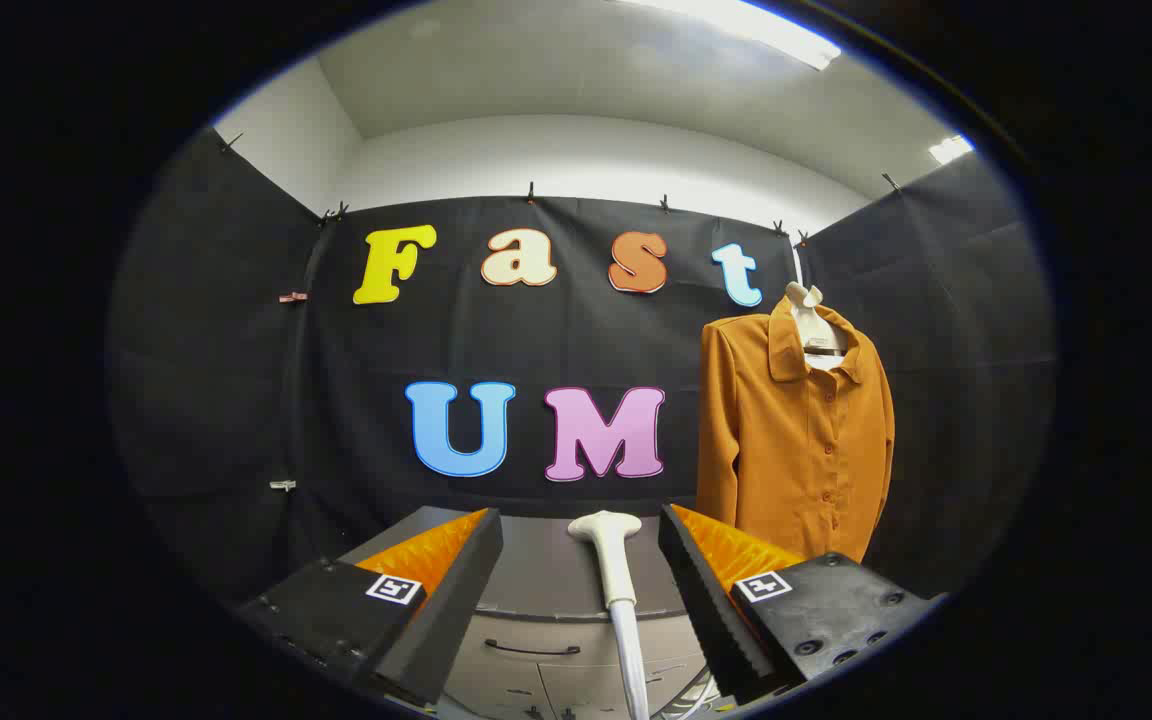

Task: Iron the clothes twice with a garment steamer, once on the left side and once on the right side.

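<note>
**Gripper spread, steamer head between fingers**

Gripper view: the gripper (581,575) is level, its fingers (456,570) spread wide apart and pinching nothing. The white garment steamer head on its white stem (614,570) stands upright between them, touching neither. Below it is a grey desk with drawers (536,650). The orange button-front shirt on a white hanger (796,440) hangs against the black cloth wall, beyond the right finger.

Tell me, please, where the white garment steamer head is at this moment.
In the gripper view, the white garment steamer head stands upright between the gripper's open fingers, untouched, above the grey cabinet, with the orange shirt hanging beyond to its right.
</note>
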Tool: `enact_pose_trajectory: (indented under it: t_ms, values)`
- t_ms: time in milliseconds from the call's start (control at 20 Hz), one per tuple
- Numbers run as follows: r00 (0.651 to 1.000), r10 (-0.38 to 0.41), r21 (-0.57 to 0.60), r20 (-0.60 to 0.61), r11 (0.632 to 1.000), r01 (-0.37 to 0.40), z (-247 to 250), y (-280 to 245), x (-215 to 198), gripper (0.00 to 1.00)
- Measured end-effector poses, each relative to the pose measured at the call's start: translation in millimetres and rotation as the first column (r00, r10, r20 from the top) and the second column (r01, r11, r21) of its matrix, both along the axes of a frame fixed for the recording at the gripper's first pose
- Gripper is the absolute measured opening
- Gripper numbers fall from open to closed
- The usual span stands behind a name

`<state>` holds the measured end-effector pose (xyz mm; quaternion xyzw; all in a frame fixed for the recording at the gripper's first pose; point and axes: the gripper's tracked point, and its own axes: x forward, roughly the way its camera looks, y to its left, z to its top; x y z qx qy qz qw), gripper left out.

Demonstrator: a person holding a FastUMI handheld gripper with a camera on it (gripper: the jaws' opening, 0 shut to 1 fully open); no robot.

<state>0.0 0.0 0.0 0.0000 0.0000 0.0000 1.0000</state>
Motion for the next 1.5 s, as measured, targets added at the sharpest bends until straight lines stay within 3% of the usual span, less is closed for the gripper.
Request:
enact_pose_trajectory:
  t_ms: [1000,1500]
  values:
    - [1.000,-0.008,-0.012,-0.007,1.000,0.008,1,7,1,0.98]
    - [0.997,-0.071,-0.010,-0.038,0.997,0.071,-10,16,1,0.98]
